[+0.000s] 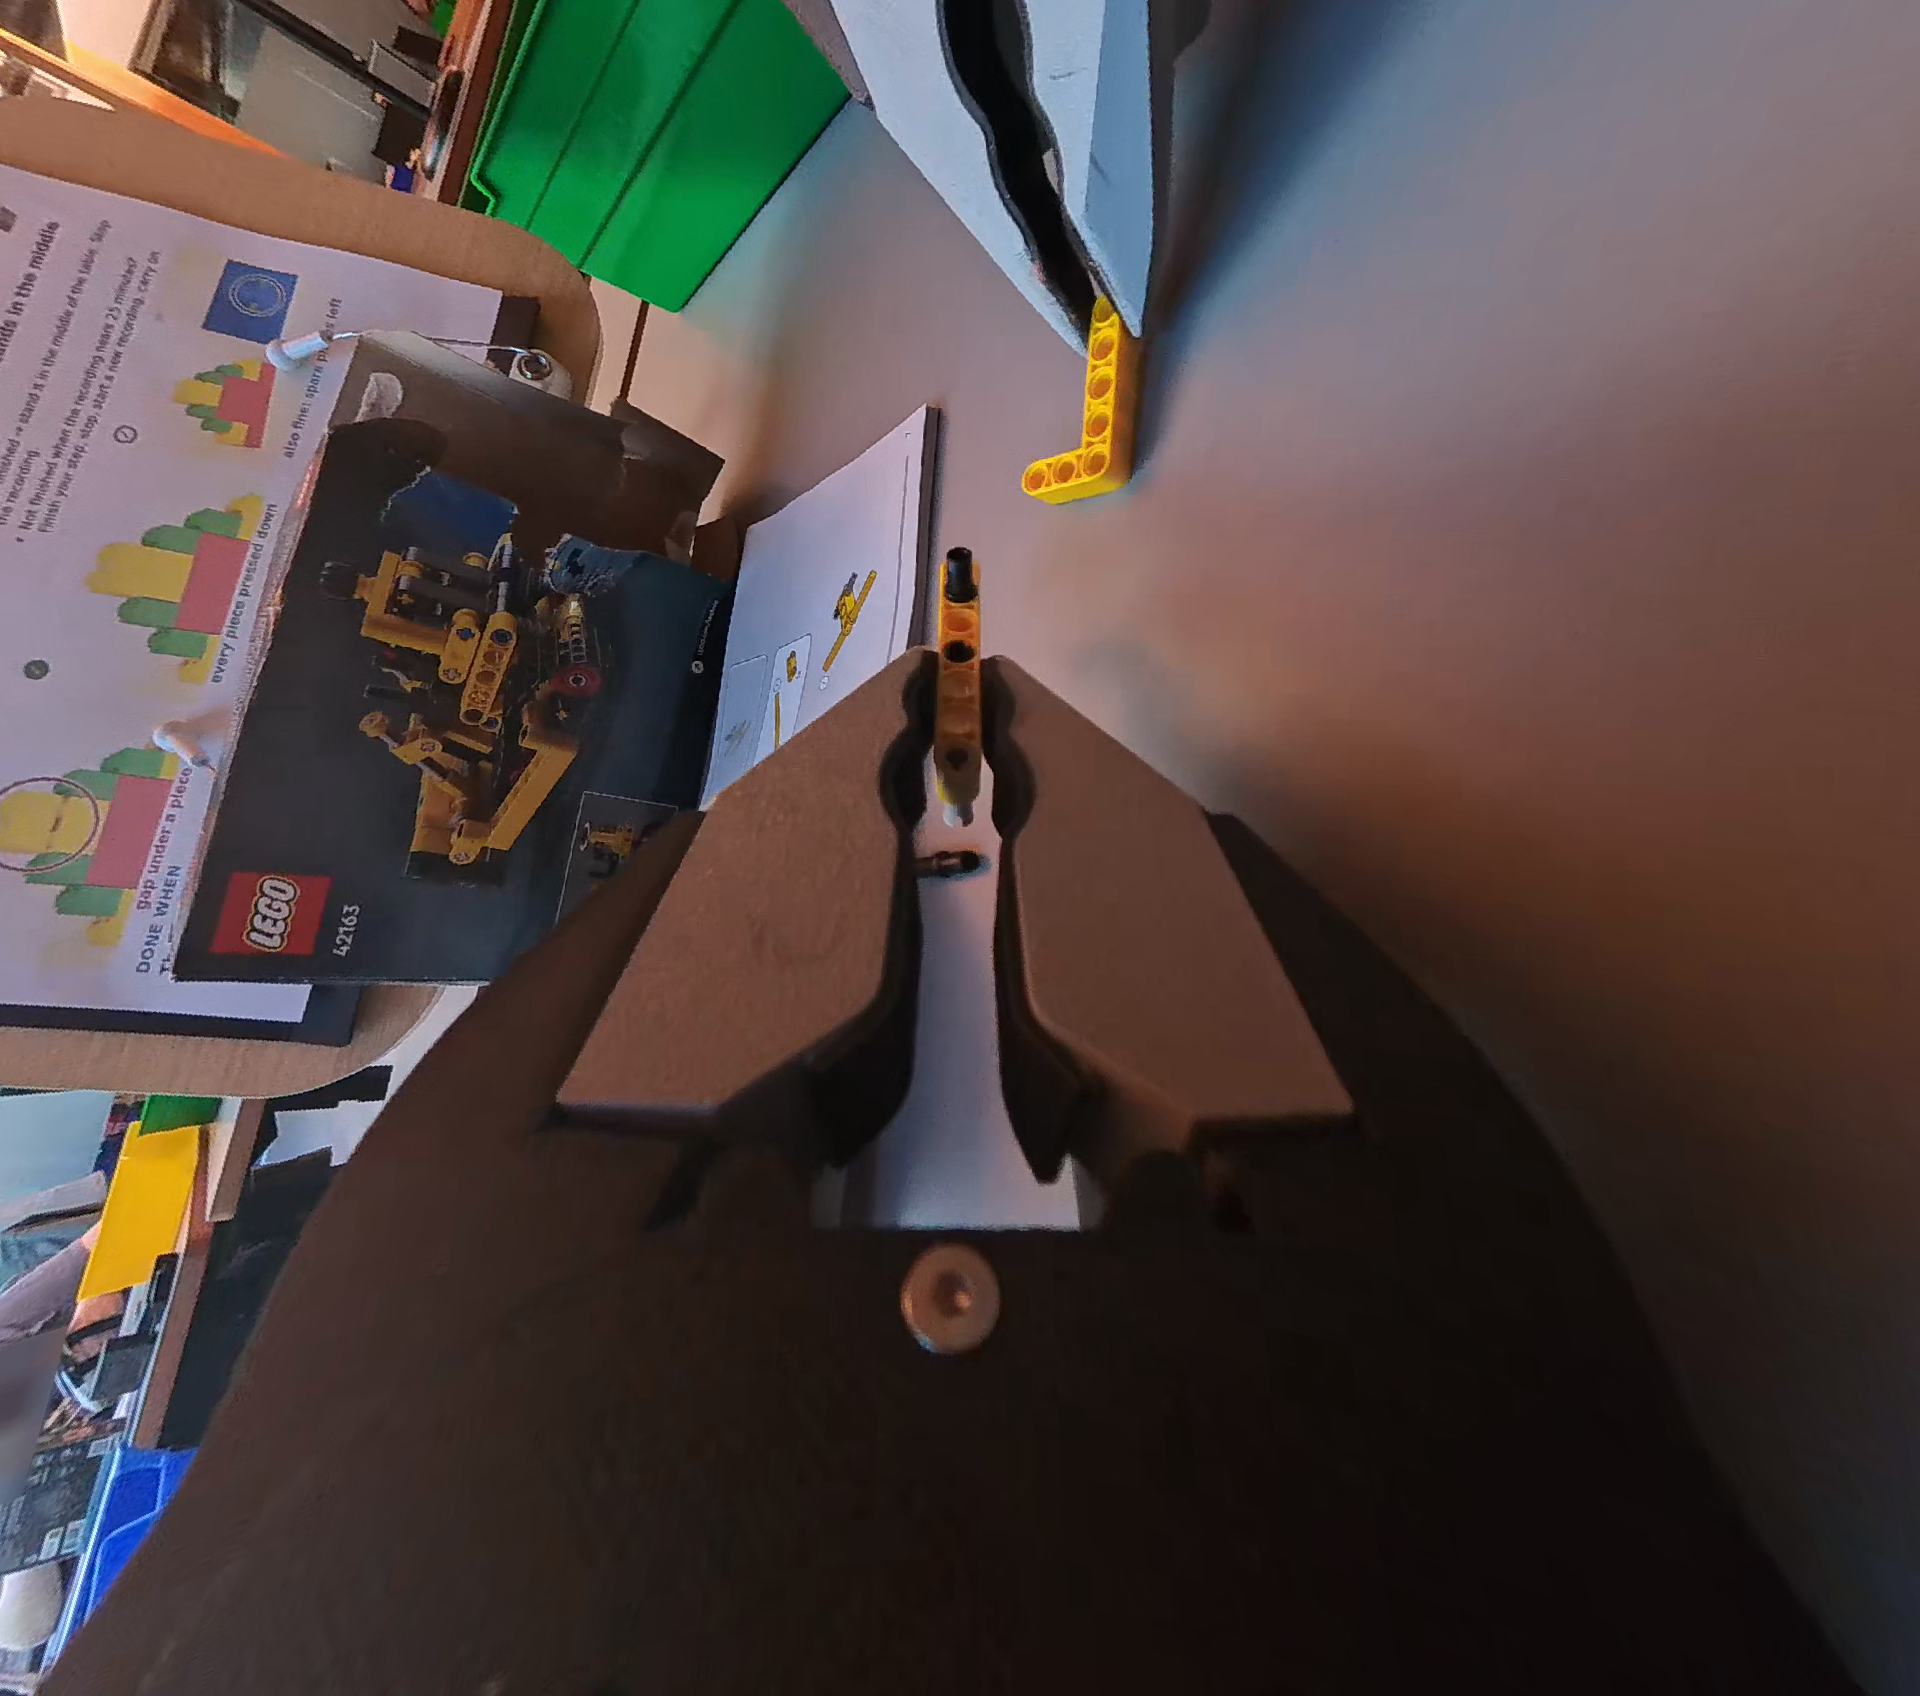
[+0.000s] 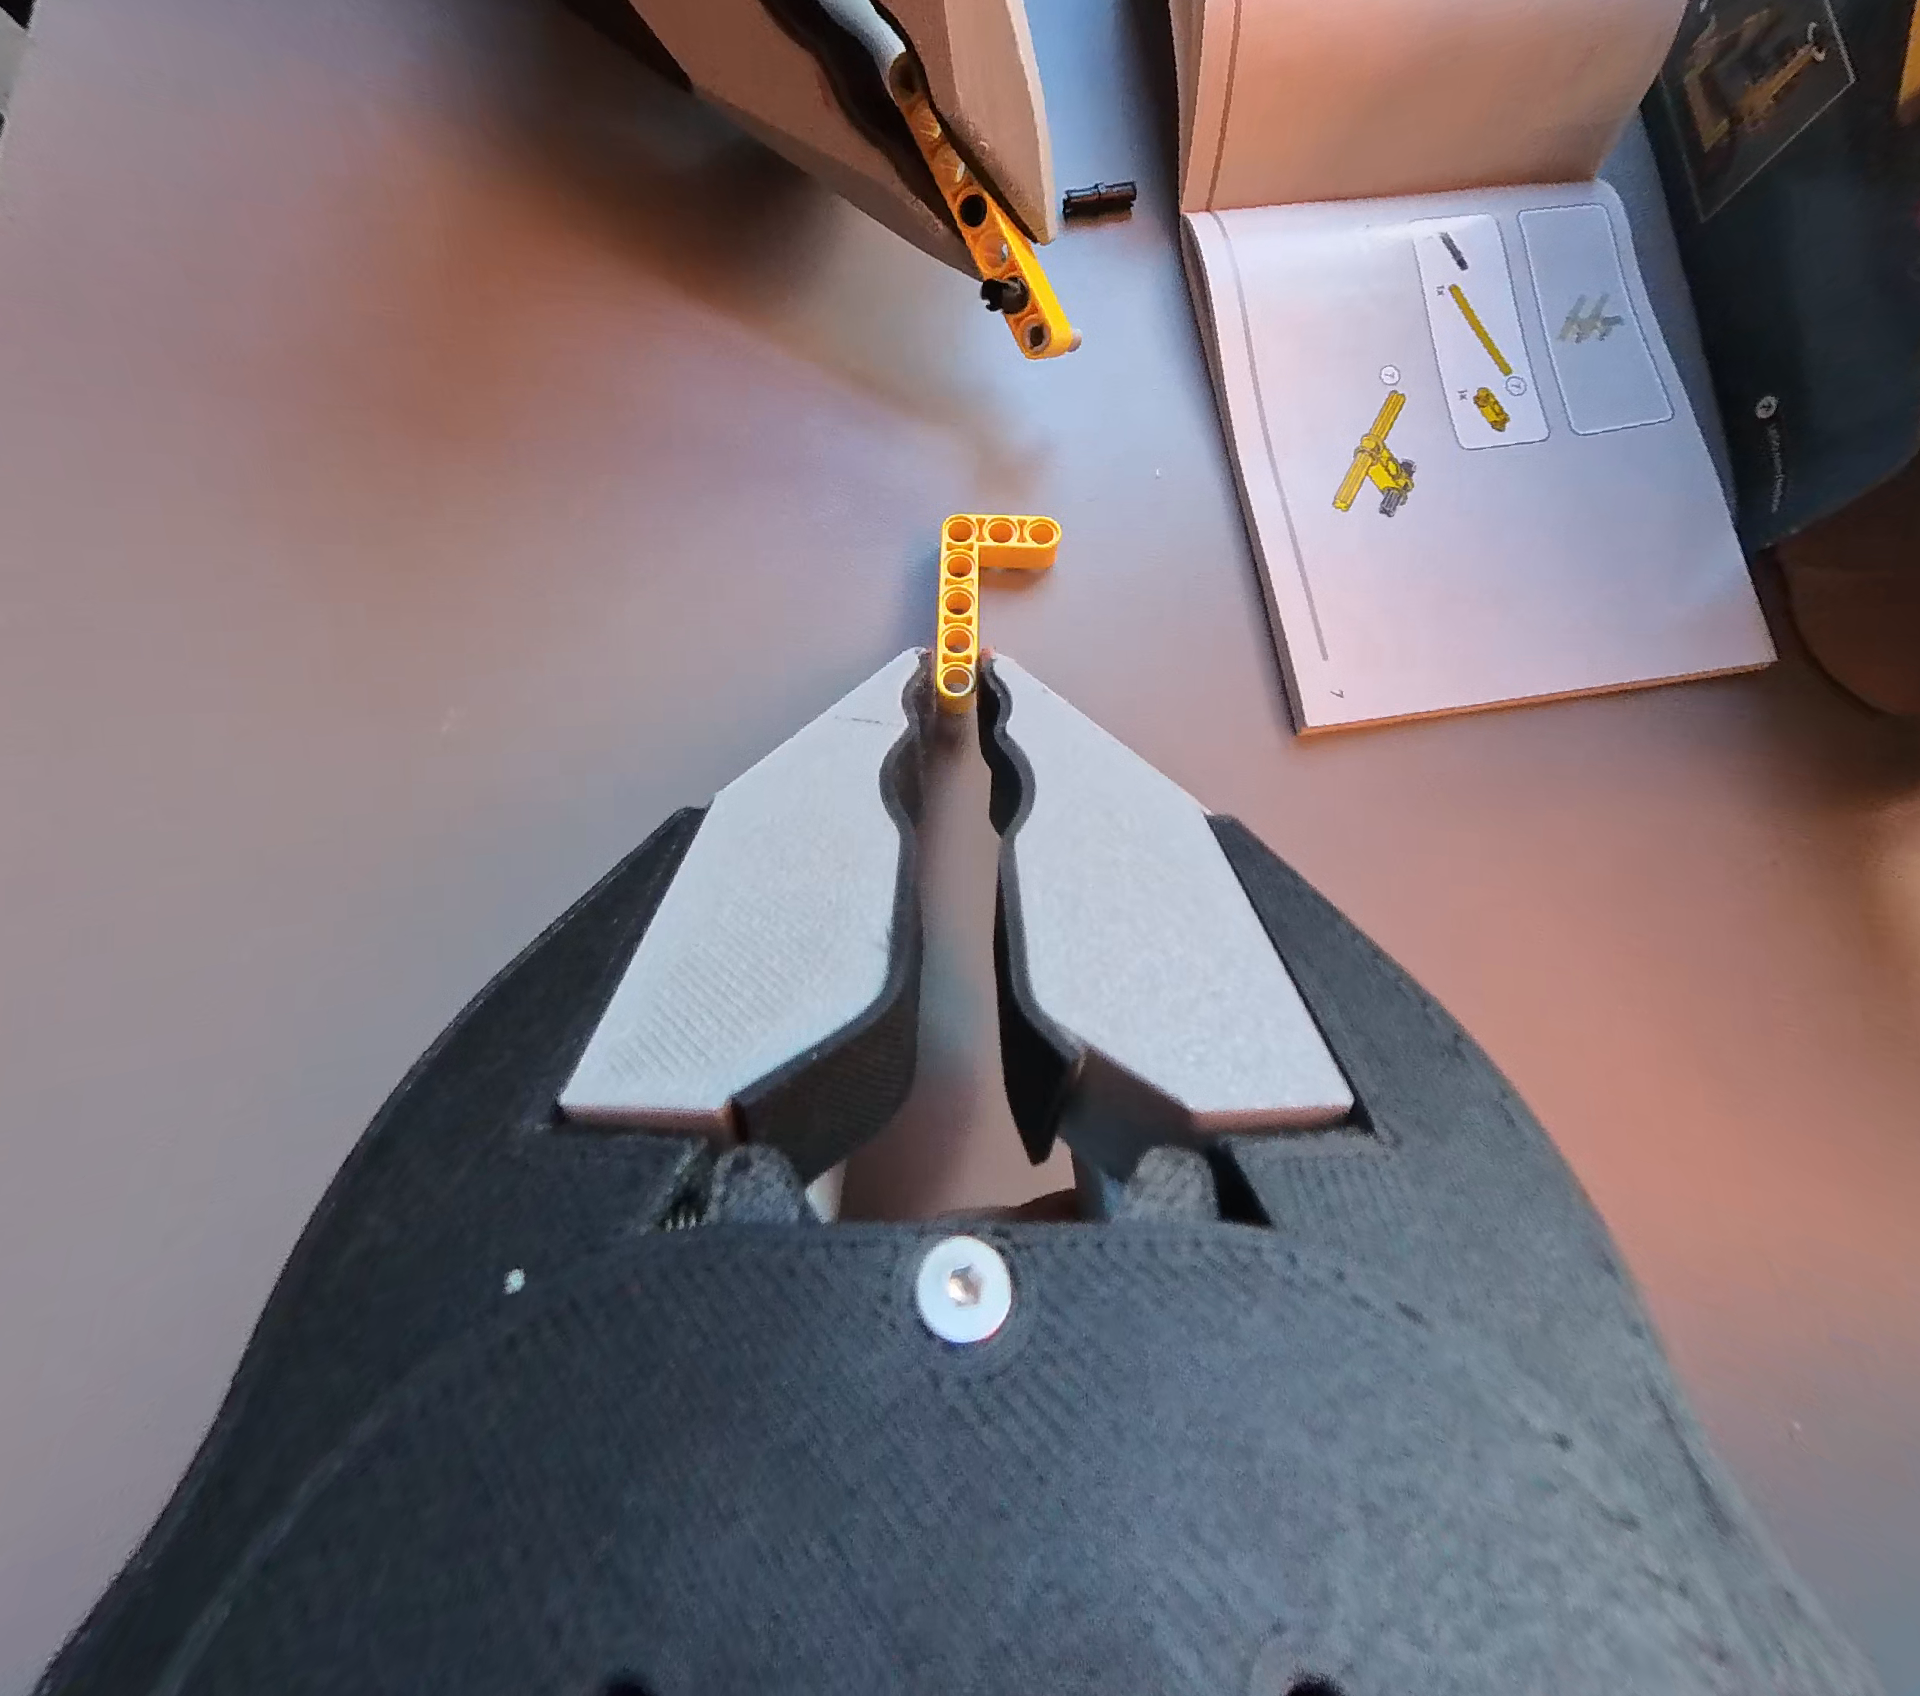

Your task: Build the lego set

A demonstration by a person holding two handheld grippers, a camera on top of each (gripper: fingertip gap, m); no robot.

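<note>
Two claws grip yellow beams over the tabletop: the left gripper (image 1: 957, 667) pinches a straight beam (image 1: 957, 647) bearing a black pin (image 1: 958, 566), the right gripper (image 2: 956, 672) an L-beam (image 2: 977, 581) lying flat, near the open booklet (image 2: 1475, 451).

yellow L-beam (image 2: 977, 597); yellow straight beam (image 2: 1013, 264), black pin (image 2: 1099, 197); green bin (image 1: 644, 36)

At frame centre, the right gripper (image 2: 958, 672) pinches a yellow L-shaped beam (image 2: 977, 581); upper centre, the left gripper (image 2: 1013, 238) clamps a straight yellow beam (image 2: 1023, 290).
</note>
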